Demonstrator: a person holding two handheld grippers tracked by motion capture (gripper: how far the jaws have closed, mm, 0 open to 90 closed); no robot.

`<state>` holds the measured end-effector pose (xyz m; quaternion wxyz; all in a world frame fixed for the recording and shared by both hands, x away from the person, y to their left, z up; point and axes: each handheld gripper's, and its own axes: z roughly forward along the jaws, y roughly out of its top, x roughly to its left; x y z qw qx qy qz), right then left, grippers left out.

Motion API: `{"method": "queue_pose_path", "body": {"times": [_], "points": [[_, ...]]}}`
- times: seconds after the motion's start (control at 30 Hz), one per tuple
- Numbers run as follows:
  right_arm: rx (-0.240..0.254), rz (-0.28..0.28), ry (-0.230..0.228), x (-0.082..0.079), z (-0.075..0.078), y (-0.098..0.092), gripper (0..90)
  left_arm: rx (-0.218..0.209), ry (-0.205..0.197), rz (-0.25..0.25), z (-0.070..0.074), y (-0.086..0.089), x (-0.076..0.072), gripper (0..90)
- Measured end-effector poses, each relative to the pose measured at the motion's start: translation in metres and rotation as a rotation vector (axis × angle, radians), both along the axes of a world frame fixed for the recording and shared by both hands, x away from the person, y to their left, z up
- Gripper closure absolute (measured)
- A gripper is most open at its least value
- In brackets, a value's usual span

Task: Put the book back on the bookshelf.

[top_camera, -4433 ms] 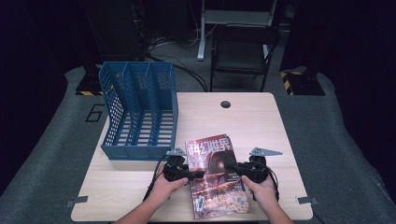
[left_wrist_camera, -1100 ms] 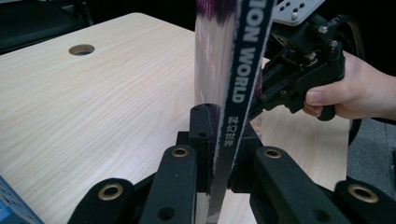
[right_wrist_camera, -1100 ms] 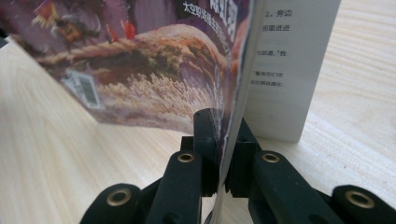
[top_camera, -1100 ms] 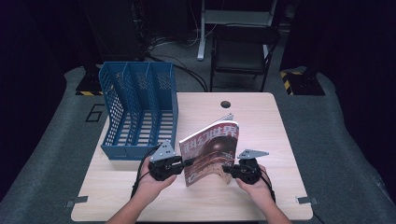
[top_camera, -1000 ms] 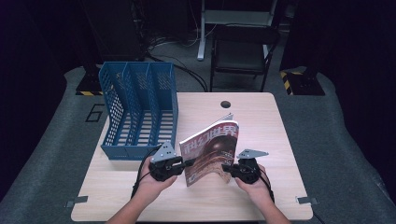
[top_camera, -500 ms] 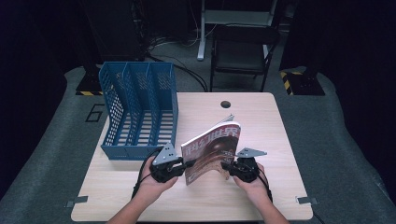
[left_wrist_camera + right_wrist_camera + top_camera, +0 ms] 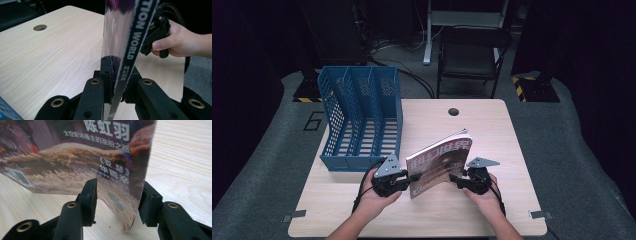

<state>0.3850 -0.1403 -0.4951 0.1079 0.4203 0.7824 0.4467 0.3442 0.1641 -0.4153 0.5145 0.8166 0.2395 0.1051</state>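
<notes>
Magazine pages stand almost straight up on the light wooden table (image 7: 512, 150): the glossy magazine with a dark purple and orange cover (image 7: 439, 162) is tipped on its edge near the front of the table, between the person's two hands. The left gripper (image 7: 404, 181) pinches the magazine hard at its spine side, and in the left gripper view the two black jaws squeeze the white spine with its printed letters (image 7: 130, 45) tight between them. The right gripper (image 7: 458, 178) sits at the other side of the magazine. Its jaws have just been opening, and in the right gripper view they stand apart with the magazine's cover corner (image 7: 112, 182) between them. One jaw is on each side of the corner, and the pads do not seem to press on the paper. So the left gripper alone grips the magazine. A blue plastic file rack with three slots (image 7: 362, 120) lies on the left part of the table, just behind the left hand (image 7: 379, 197) and apart from the magazine. A round hole (image 7: 454, 111) sits near the far edge of the table. Behind the table there is a dark chair (image 7: 472, 55) on the grey floor.
</notes>
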Motion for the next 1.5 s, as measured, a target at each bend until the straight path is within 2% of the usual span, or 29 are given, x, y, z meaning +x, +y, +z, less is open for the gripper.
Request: {"method": "queue_pose_path", "body": {"times": [0.13,0.17,0.23,0.5,0.63,0.73,0.87,0.9,1.13,1.23,1.3,1.5], "points": [[0.014,-0.010,-0.007,0.000,0.000,-0.002,49.1,-0.029,0.026,-0.005,0.001,-0.001,0.001,77.4],[0.009,0.000,-0.013,0.001,0.000,-0.003,48.7,-0.019,0.015,-0.009,0.002,-0.001,0.002,77.1],[0.010,-0.005,-0.004,0.000,0.000,-0.003,48.0,-0.019,0.018,-0.009,0.004,-0.001,0.001,74.6],[-0.009,0.001,-0.013,-0.001,-0.001,-0.002,46.0,-0.036,0.019,0.008,0.017,-0.005,0.002,61.5],[-0.011,-0.002,-0.008,-0.001,-0.001,-0.002,46.0,-0.027,0.021,0.013,0.023,-0.006,0.004,59.0],[-0.008,-0.005,-0.004,-0.001,-0.002,-0.002,46.0,-0.004,0.012,0.000,0.031,-0.008,0.006,57.9],[-0.010,-0.002,-0.009,-0.001,-0.002,-0.003,45.9,-0.008,0.026,-0.005,0.043,-0.011,0.010,55.3],[-0.009,-0.003,-0.011,-0.001,-0.003,-0.003,45.7,-0.005,0.019,0.002,0.045,-0.012,0.011,54.9],[-0.009,0.000,-0.008,-0.001,-0.003,-0.003,45.3,0.043,0.025,-0.004,0.060,-0.021,0.014,53.3],[-0.009,0.010,-0.011,-0.001,-0.003,-0.003,45.3,0.049,0.032,0.004,0.065,-0.024,0.017,53.2],[-0.004,0.004,-0.003,-0.001,-0.003,-0.003,45.3,0.050,0.051,0.001,0.068,-0.025,0.020,53.2],[-0.005,0.004,-0.004,-0.002,-0.003,-0.003,45.3,0.067,0.052,0.005,0.079,-0.030,0.025,56.1]]}}
